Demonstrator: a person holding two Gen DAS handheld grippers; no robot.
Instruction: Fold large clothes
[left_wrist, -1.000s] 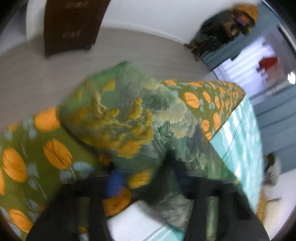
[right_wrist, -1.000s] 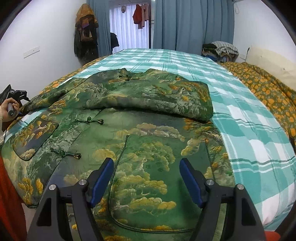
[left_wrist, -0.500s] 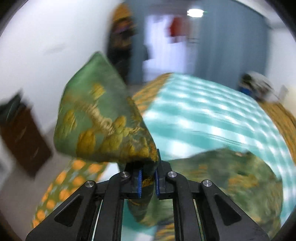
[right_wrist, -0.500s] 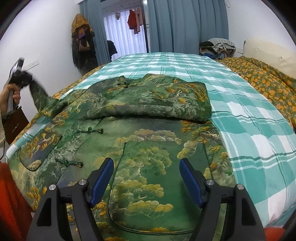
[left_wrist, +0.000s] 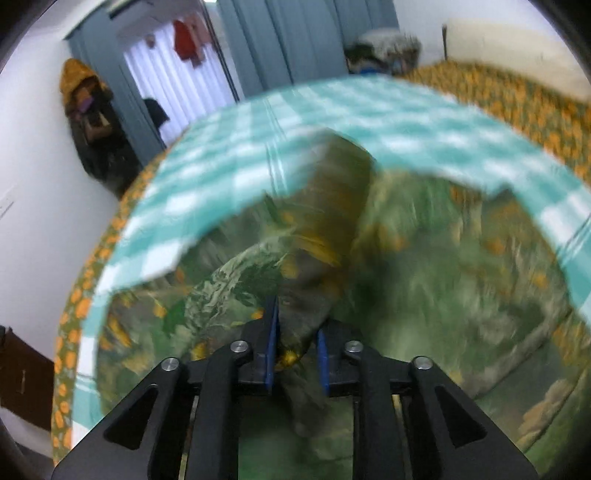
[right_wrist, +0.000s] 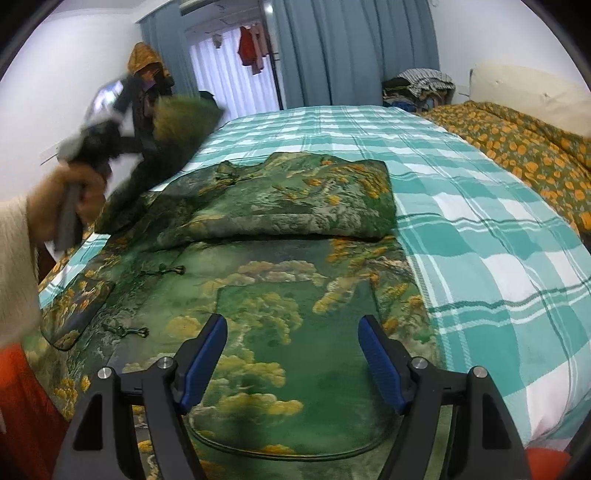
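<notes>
A large green jacket (right_wrist: 280, 295) with yellow tree patterns lies spread on the bed; its right sleeve (right_wrist: 295, 201) is folded across the chest. My left gripper (left_wrist: 295, 347) is shut on the left sleeve (left_wrist: 325, 236) and holds it up in the air over the jacket's left side. In the right wrist view the left gripper (right_wrist: 110, 136) and the lifted sleeve (right_wrist: 173, 125) are blurred at the upper left. My right gripper (right_wrist: 293, 358) is open and empty, low over the jacket's lower front.
The bed has a teal and white checked sheet (right_wrist: 480, 236). An orange-flowered quilt (right_wrist: 517, 147) and a pillow (right_wrist: 524, 92) lie at the right. Clothes are piled (right_wrist: 417, 86) at the far end. Blue curtains (right_wrist: 351, 51) and a coat rack (right_wrist: 144, 70) stand behind.
My left gripper has lifted the left sleeve off the bed's left edge and swung it up and rightward over the jacket. My right gripper stays still and open.
</notes>
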